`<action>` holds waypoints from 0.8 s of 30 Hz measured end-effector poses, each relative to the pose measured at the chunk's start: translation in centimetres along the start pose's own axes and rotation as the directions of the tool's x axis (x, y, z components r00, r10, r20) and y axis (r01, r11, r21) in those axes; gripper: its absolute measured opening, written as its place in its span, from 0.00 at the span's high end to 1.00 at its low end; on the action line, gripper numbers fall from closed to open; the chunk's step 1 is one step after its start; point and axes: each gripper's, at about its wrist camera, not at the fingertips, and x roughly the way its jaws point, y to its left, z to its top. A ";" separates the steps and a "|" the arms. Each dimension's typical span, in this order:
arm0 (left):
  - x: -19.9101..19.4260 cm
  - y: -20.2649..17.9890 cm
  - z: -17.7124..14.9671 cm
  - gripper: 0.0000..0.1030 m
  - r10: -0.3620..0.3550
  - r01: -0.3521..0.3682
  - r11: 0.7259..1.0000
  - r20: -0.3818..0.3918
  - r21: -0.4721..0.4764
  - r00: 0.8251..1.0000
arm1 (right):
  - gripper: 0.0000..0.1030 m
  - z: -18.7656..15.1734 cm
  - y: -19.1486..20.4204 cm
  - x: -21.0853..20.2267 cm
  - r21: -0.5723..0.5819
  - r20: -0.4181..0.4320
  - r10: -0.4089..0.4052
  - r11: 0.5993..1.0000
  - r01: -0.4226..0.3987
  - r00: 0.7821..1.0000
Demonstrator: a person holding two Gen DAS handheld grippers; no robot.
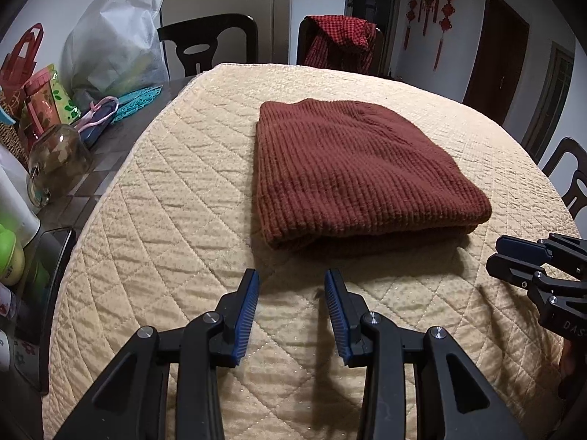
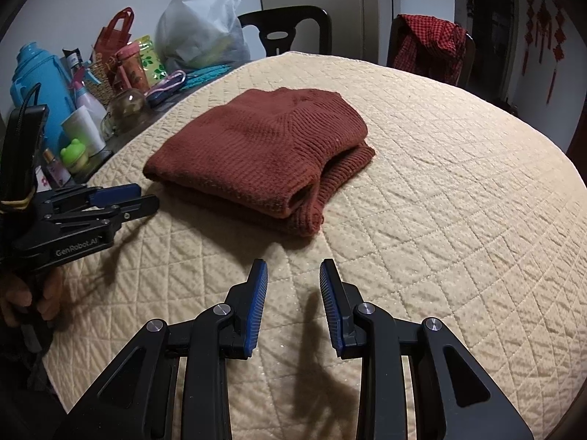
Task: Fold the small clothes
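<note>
Left gripper (image 1: 291,275) held low over the quilted cream cover (image 1: 165,190), fingers aimed toward 12 o'clock, blue pads (image 1: 245,315) parted by a moderate gap, nothing between them. Right gripper (image 2: 293,267) in a matching pose, pads (image 2: 256,308) likewise apart and empty, both casting shadows on the cover just below. Seen from the right wrist view, the left gripper (image 2: 143,198) reaching in from 9 o'clock, level with the cover, gripped by a bare hand (image 2: 33,297) at the lower left; seen from the left wrist view, the right gripper (image 1: 502,260) entering from 3 o'clock

Rust-red knit sweater (image 1: 352,172) folded into a thick stack, lying flat on the cover just beyond the fingertips at 12 o'clock, touched by neither gripper; folded edge facing the grippers, ribbed hem layers (image 2: 330,183) showing at the right end

Readable writing: "GenRobot.AI" on the left gripper body (image 2: 77,242); "DAS" partly visible on the right gripper body (image 1: 568,326). Labels on the bottles and bags (image 2: 84,84) at 10 o'clock too small to read
</note>
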 end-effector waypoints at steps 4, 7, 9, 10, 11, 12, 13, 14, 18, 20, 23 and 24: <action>0.3 0.1 0.1 0.61 -0.005 0.005 1.000 -0.013 -0.002 1.000 | 0.70 -0.3 -0.2 0.8 0.001 -0.028 -0.018 1.000 0.018 0.999; 0.4 -0.3 0.1 0.59 0.004 -0.004 1.000 -0.021 0.030 1.000 | 0.69 -0.4 -0.1 0.8 -0.005 -0.025 -0.023 1.000 0.023 0.999; 0.5 -0.2 0.1 0.57 0.003 -0.002 0.999 -0.021 0.038 1.000 | 0.68 -0.4 -0.1 0.8 -0.008 -0.021 -0.026 1.000 0.026 0.999; 0.5 -0.2 0.1 0.55 -0.002 0.003 0.999 -0.020 0.038 1.000 | 0.68 -0.5 -0.1 0.8 -0.010 -0.021 -0.027 1.000 0.027 0.999; 0.5 -0.2 0.1 0.55 -0.006 0.007 0.999 -0.021 0.039 1.000 | 0.68 -0.4 -0.1 0.8 -0.012 -0.021 -0.029 1.000 0.029 0.999; 0.5 -0.2 0.1 0.55 -0.004 0.005 0.999 -0.020 0.042 1.000 | 0.68 -0.5 0.0 0.8 -0.014 -0.021 -0.032 0.999 0.031 0.999; 0.5 -0.3 0.1 0.54 0.000 0.001 0.999 -0.020 0.046 1.000 | 0.68 -0.5 0.0 0.8 -0.016 -0.021 -0.034 0.999 0.034 0.999; 0.5 -0.4 0.0 0.53 0.003 -0.002 0.999 -0.020 0.050 1.000 | 0.68 -0.5 0.0 0.8 -0.018 -0.020 -0.036 0.999 0.035 0.999; 0.5 -0.5 0.0 0.51 0.005 -0.004 0.998 -0.021 0.056 1.000 | 0.67 -0.5 0.1 0.8 -0.018 -0.020 -0.036 0.999 0.035 0.999; 0.5 -0.7 -0.1 0.46 0.016 -0.015 0.998 -0.021 0.057 1.000 | 0.67 -0.5 0.1 0.9 -0.020 -0.021 -0.038 0.999 0.037 0.999; 0.6 -0.4 0.0 0.37 0.042 -0.041 0.998 -0.026 0.040 0.999 | 0.67 -0.5 0.1 0.9 -0.020 -0.020 -0.038 0.999 0.038 0.999; 0.6 -0.3 0.0 0.37 0.035 -0.034 0.999 -0.025 0.034 0.999 | 0.67 -0.5 0.1 0.9 -0.020 -0.020 -0.038 0.999 0.037 0.999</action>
